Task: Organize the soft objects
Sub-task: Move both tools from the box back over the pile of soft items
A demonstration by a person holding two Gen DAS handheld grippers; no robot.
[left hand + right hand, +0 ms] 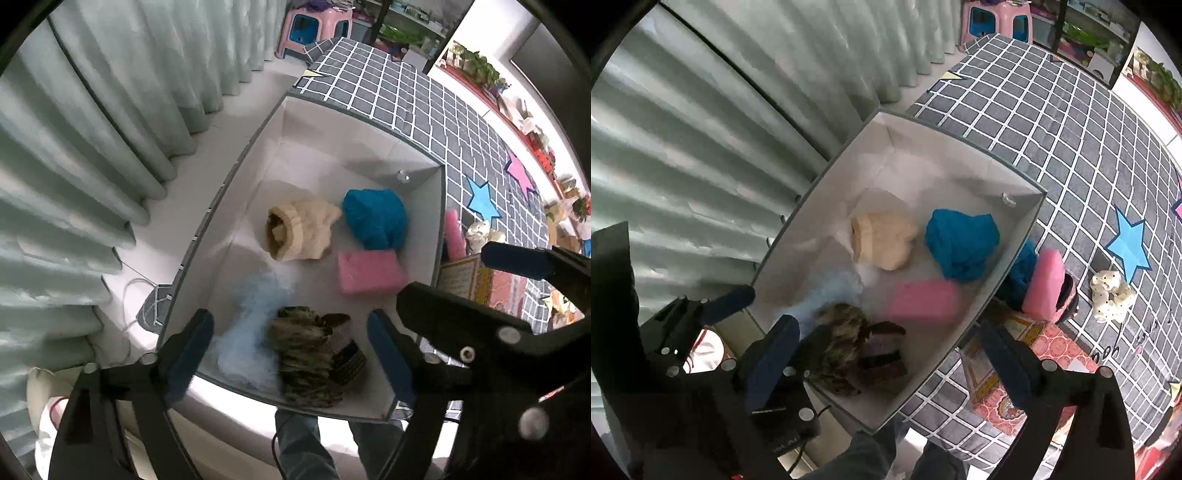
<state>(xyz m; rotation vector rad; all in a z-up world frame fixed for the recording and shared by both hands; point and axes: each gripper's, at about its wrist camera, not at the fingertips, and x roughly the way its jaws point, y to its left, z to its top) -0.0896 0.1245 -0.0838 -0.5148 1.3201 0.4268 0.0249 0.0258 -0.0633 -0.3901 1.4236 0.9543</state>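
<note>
Both my grippers hang over the grey-rimmed box (pixel 441 236), pointing steeply down: left gripper (pixel 291 358) spread wide, nothing between its pads; right gripper (pixel 890 362) equally spread and empty. In the box lie a camouflage knit bundle (pixel 306 354), a pale blue fluffy cloth (pixel 251 314), a cream knit hat (pixel 299 232), a teal cloth (pixel 376 218) and a pink sponge (pixel 369 273). Outside on the checked mat (pixel 1052 125) wait another pink sponge (pixel 1047 284) and a spotted white plush (pixel 1112 295). I judge everything light, squashy, non-fragile; I'd pinch sponges across the flat faces and fabric at its bunched middle.
</note>
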